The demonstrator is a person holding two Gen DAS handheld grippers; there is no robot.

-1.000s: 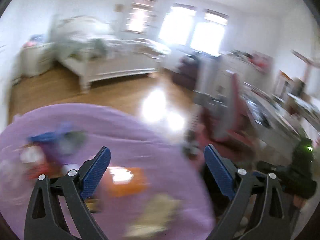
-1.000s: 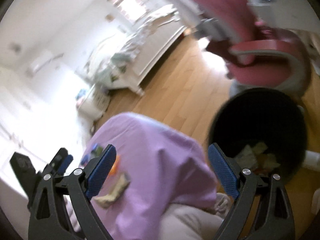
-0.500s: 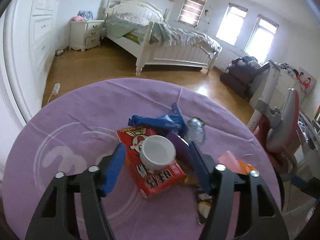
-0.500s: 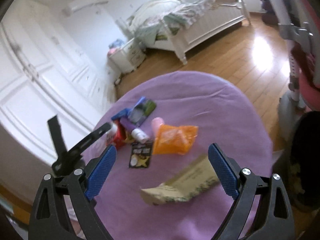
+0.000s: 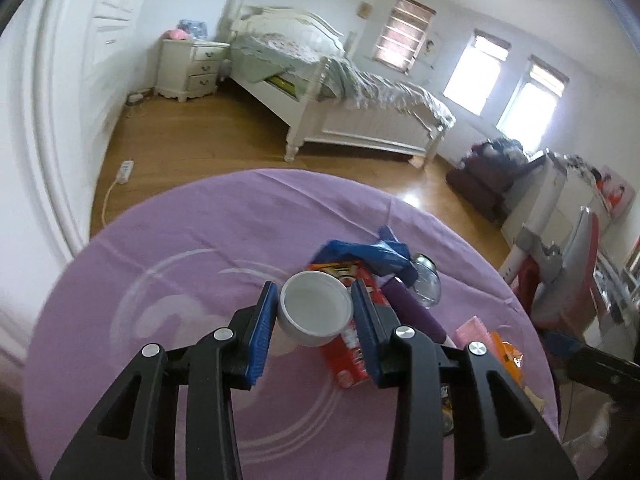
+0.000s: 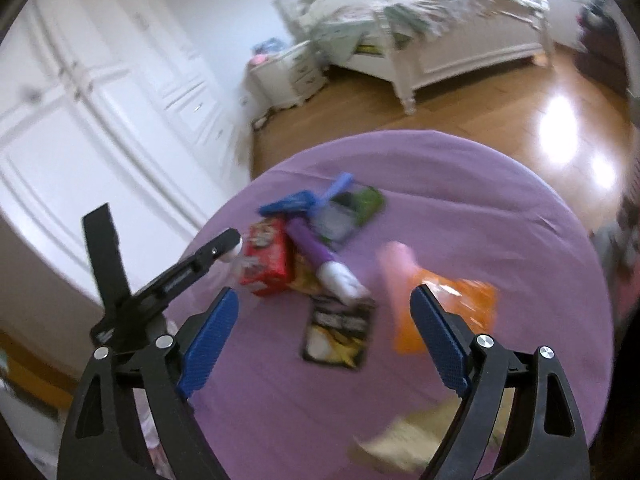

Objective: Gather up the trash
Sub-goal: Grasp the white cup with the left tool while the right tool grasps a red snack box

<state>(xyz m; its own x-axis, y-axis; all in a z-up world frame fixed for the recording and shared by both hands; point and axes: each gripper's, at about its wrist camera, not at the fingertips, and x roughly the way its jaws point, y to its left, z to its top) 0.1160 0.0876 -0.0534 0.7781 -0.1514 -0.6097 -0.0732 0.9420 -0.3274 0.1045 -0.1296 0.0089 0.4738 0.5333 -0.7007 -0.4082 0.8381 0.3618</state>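
Because the white cup (image 5: 316, 307) sits atop the red box (image 5: 347, 354) at the surface's (image 5: 200, 240) centre, the left claw (image 5: 316, 320) pinches it, while the right claw (image 6: 324, 340) gapes empty toward six o'clock.

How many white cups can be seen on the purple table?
1. The white cup sits on the red carton, between the fingers of the left gripper, on the purple table. Others may be hidden under the wrappers.

Bright window (image 5: 472, 76) daylight, floor (image 6: 560, 148) glare, motion blur (right view), fisheye-bent edges
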